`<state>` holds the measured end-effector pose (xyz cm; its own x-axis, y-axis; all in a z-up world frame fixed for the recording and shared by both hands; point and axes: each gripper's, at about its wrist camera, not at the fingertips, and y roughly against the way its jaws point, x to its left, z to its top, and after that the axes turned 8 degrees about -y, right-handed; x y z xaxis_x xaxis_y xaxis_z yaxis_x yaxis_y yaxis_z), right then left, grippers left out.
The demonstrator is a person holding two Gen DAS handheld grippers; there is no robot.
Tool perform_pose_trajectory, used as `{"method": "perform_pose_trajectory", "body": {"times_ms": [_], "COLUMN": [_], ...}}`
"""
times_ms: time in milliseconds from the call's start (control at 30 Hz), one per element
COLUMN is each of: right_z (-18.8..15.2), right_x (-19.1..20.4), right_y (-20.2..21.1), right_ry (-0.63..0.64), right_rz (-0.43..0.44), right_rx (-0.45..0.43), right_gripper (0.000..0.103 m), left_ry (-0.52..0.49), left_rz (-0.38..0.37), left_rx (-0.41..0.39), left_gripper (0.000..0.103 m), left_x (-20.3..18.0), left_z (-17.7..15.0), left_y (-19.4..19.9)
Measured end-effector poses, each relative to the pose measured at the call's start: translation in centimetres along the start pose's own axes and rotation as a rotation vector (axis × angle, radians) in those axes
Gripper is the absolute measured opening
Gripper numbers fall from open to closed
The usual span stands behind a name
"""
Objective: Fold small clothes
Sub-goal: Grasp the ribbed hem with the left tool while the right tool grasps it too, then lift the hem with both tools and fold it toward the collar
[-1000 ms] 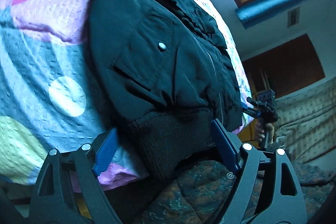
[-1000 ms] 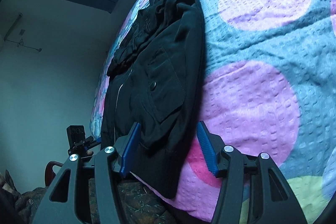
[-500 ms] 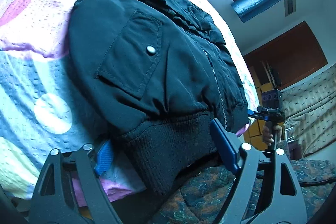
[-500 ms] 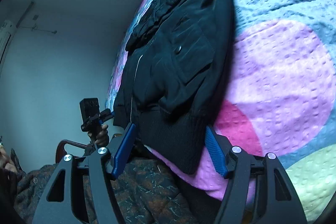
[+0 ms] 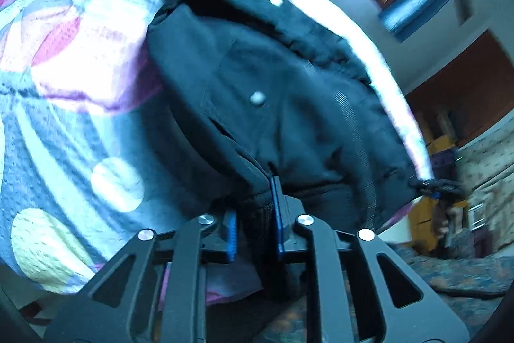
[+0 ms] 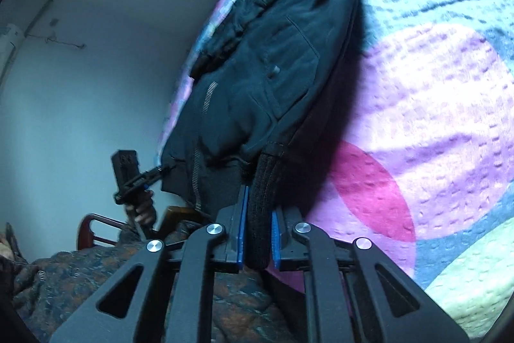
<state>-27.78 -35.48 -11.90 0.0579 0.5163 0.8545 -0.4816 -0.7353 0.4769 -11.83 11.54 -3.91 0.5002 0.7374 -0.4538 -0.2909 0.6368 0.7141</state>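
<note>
Nearest the left wrist camera, the left claw [image 5: 255, 225] is clamped on the ribbed knit hem [image 5: 253, 211] of a black jacket [image 5: 273, 105], its blue pads pressed against the thick fabric. In the right wrist view, the right claw [image 6: 258, 233] is likewise closed on the same waistband [image 6: 265, 182] at the jacket's other bottom corner, a bunched roll of ribbing standing up between its fingers.

Judging by this, the fold is at its very start: both lower corners are gripped, but the jacket lies at full length, no part yet turned over on itself. Bringing the hem up toward the collar, and dealing with the sleeves, is all left to do.

The jacket lies front-up on the bed, its hem at the near edge and partly overhanging. The shell looks like smooth, slightly padded woven cloth. A flap pocket with a pale round snap [image 5: 257, 98] sits on the chest, and a metal-toothed zipper [image 6: 205, 105] runs up the middle. Farther off, the collar end is rumpled into darker folds.

Beneath it, the bedspread [image 6: 433, 92] is a puckered, dimpled weave printed with large pink, purple, cream and blue-grey patches. A dark patterned quilt [image 6: 96, 272] lies below the bed's edge.
</note>
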Motion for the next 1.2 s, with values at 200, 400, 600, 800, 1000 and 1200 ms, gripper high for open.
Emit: {"method": "perform_pose_trajectory", "body": {"times_ms": [200,400,600,800,1000,1200], "right_z": [2.4,9.7,20.2,27.9,30.3,30.5], "right_x": [3.0,5.6,4.9,-0.3,-3.4,-4.3], "right_y": [2.1,2.7,-1.4,-6.6,-8.8,-8.7], "right_ry": [0.018,0.039,-0.057,-0.236,-0.327,-0.322], "right_rz": [0.172,0.306,0.374,0.291,0.283,0.329], "right_rx": [-0.087,-0.178,-0.205,-0.201,-0.211,-0.181], "right_gripper": [0.011,0.011,0.011,0.011,0.011,0.015], "left_ry": [0.143,0.172,0.179,0.238,0.238,0.230], "left_rz": [-0.213,-0.282,-0.274,-0.194,-0.167,-0.227], "left_rx": [-0.143,-0.255,-0.275,-0.181,-0.106,-0.118], "left_gripper": [0.015,0.015,0.015,0.017,0.020,0.027], "left_x": [1.5,3.2,6.2,10.9,13.5,13.8], "left_z": [3.3,10.2,18.4,23.3,24.6,25.1], "left_y": [3.0,3.3,-0.8,-8.4,-12.6,-11.3]}}
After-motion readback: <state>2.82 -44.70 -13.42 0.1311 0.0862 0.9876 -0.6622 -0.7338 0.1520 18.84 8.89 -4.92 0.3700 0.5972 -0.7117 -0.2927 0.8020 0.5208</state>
